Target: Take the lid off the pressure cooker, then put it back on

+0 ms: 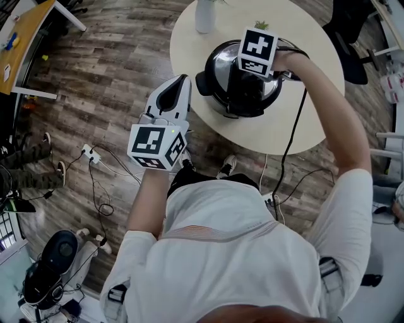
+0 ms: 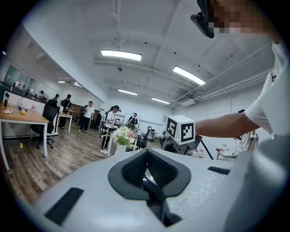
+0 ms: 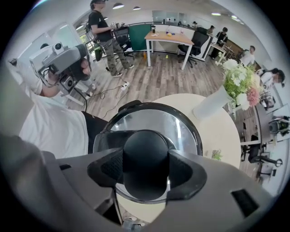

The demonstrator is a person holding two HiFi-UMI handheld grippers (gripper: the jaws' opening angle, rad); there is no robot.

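Left gripper (image 1: 172, 88) is held level in front of the torso, off the near-left edge of the round table (image 1: 265, 135) and over the wood floor (image 1: 113, 76). Its jaws are pressed together and nothing is held between them. A white power strip (image 1: 88, 153) with trailing leads is seen on the floor to its left.

Right gripper (image 3: 146, 170) is pointed straight down over the pressure cooker (image 1: 218, 69), which is placed on the near half of the table. Its jaws are spread about halfway and clamped on the black knob (image 3: 145, 149) of the lid (image 3: 106, 145), with one pad against each side of the knob.

In the right gripper view the clear lid's rim is seen offset toward the table's near edge relative to the cooker's black rim. Whether the lid is resting on the cooker or lifted clear of it cannot be told.

A black cable (image 1: 293, 135) is run from the right gripper down across the table's near edge.

A white vase (image 1: 205, 16) of flowers (image 3: 240, 81) is set at the far side of the table, apart from the cooker.
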